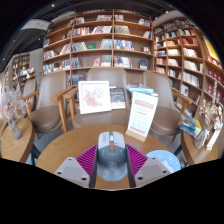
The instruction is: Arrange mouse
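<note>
The gripper (111, 160) pinches the grey mouse (111, 158) between both pink pads (88, 158), raised above the round table (60, 145) for placing.

A small mouse (111, 160) is sitting between the two fingers of the gripper (111, 165), with the purple pads on each side of it. It is pale blue-grey with a darker end pointing away from the fingers. It is lying flat, long way forward, over the round wooden table (60, 150).
</note>
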`<state>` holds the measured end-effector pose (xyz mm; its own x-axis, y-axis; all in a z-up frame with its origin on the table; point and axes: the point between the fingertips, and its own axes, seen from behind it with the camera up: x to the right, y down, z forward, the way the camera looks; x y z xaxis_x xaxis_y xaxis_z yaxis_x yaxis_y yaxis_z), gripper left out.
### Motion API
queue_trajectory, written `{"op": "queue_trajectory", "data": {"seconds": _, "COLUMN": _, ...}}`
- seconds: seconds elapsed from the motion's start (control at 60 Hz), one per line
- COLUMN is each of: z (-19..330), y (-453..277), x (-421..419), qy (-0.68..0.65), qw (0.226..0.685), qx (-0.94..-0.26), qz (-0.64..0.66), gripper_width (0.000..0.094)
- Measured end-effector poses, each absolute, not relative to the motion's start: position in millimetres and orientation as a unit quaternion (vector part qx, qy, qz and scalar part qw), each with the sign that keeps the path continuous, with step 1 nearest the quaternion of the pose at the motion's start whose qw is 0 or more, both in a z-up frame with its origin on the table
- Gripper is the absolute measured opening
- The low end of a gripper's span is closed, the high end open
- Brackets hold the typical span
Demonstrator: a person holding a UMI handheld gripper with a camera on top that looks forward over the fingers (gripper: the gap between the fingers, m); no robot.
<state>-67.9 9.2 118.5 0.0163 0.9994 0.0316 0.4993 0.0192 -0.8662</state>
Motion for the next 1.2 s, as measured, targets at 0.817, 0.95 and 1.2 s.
{"op": "queue_trajectory", "data": {"seconds": 0.817, "z": -7, "y": 232, "x": -45, "qy": -0.580, "qw": 0.356, "qx": -0.683, "qz": 0.265, "gripper_width": 0.0795}}
{"op": "queue_trajectory", "data": {"seconds": 0.95, "z": 22, "y": 239, "x": -29, "qy": -0.571, "qw": 0.398, "qx": -0.672, "qz": 0.254, "gripper_width": 0.0846}}
{"op": "queue_trajectory", "data": {"seconds": 1.2, "z": 89, "y": 185, "x": 64, "qy": -0.567, "qw": 0.408, "qx": -0.657, "qz": 0.285, "gripper_width": 0.0852}}
